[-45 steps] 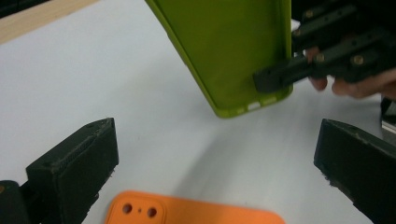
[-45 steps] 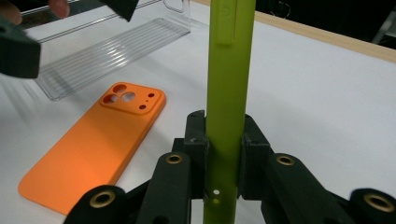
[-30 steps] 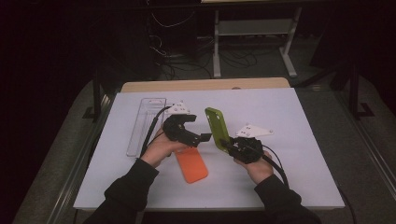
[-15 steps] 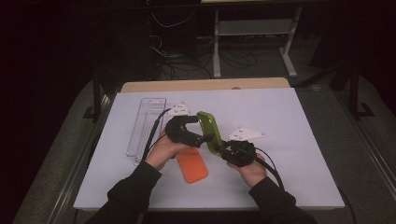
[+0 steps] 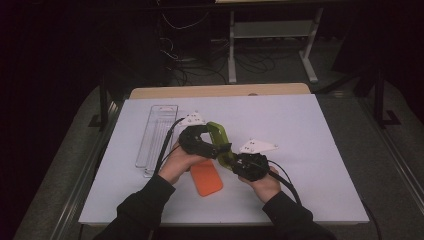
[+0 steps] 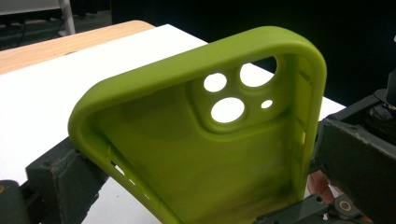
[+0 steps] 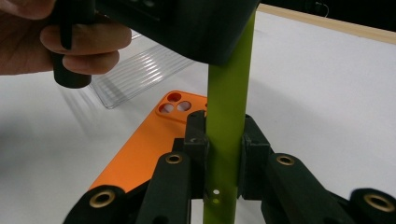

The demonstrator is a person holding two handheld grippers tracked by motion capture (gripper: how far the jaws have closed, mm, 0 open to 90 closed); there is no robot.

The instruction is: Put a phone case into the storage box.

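- High view: both of the person's hands meet over the middle of the white-topped bench (image 5: 310, 130), each carrying a black gripper, with an olive-green soft phone case (image 5: 220, 139) held in the air between them.
- Right gripper (image 5: 234, 162): the right gripper view shows its two jaws pressed flat on either face of the green case (image 7: 227, 116), which stands edge-on and upright between them, so this gripper is clamped on the case near one end.
- Left gripper (image 5: 216, 149): the left gripper view looks into the hollow inner side of the case (image 6: 205, 154), with its cluster of camera holes toward the top. One black jaw sits against the case's left edge and the other against its right edge; the jaws look closed across its width, though the contact itself is partly hidden, so I would not swear to a firm grip.
- An orange flat phone case (image 5: 206, 177) lies on the bench just below the two hands, apart from the green one; its camera holes are plain in the right gripper view (image 7: 154, 135).
- A clear ribbed plastic tray (image 5: 156, 131) lies on the bench to the left of the left hand (image 5: 177, 162).
- The right hand (image 5: 265, 182) holds its gripper from below and right.
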